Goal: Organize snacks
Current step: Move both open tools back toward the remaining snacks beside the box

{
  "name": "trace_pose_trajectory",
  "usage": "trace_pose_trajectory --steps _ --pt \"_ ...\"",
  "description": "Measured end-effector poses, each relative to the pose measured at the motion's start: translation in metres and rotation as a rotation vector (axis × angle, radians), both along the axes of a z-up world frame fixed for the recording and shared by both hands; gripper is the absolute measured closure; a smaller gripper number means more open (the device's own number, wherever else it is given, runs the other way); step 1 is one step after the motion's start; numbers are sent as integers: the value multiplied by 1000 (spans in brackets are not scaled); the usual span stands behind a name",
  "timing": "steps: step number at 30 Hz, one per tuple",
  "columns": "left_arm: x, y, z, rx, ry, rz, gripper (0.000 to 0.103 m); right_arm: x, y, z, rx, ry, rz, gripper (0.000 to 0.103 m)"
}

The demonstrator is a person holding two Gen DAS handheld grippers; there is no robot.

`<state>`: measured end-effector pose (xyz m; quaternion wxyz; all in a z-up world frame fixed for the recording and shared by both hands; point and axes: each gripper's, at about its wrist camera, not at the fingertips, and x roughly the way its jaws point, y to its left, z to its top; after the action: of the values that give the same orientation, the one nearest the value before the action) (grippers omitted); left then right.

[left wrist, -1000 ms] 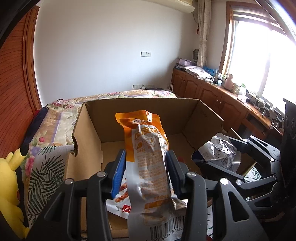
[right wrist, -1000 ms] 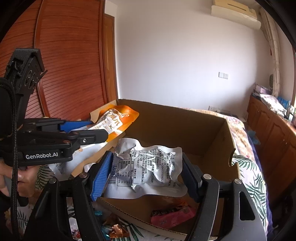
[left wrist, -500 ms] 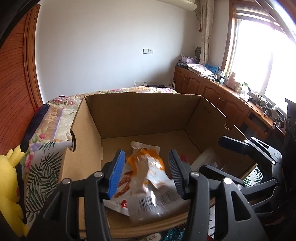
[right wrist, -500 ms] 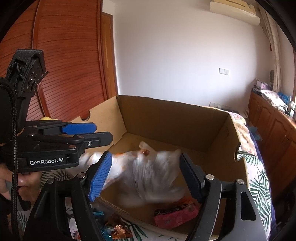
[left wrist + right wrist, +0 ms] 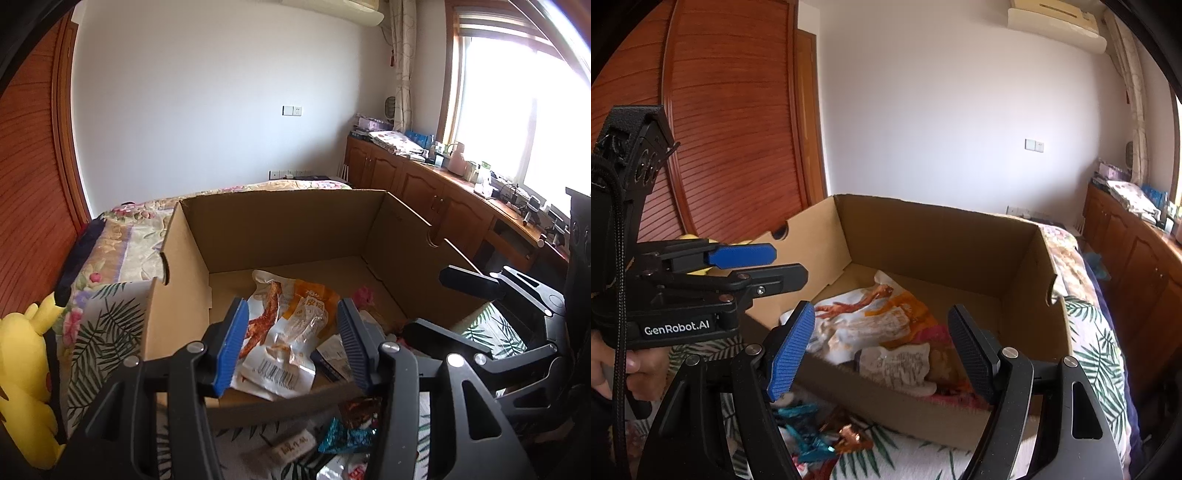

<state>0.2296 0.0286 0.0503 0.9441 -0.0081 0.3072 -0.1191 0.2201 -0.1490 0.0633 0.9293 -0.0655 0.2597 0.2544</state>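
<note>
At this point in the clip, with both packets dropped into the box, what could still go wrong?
1. The orange-and-white packet lies close behind the cardboard box's low front wall; if the open left gripper dips, it could snag the packet and drag it back out.
2. Loose snacks lie on the bedspread right under the right gripper; reaching down from here may crush or scatter them.
3. The two grippers sit close together, so they could bump.

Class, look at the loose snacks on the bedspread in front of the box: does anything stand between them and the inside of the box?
Only the cardboard box's near wall stands between. The loose snacks lie on the bedspread against its outer side, so they must be lifted over that rim. The box is open on top.
</note>
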Motion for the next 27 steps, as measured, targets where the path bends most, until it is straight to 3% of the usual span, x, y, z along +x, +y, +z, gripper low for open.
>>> trace_pose_trajectory --steps 15,27 --pt "-78 18 -6 1 5 1 46 -64 -3 -1 26 -12 -7 26" --pt "-117 26 -59 -4 92 3 44 -82 4 -40 17 52 -33 26"
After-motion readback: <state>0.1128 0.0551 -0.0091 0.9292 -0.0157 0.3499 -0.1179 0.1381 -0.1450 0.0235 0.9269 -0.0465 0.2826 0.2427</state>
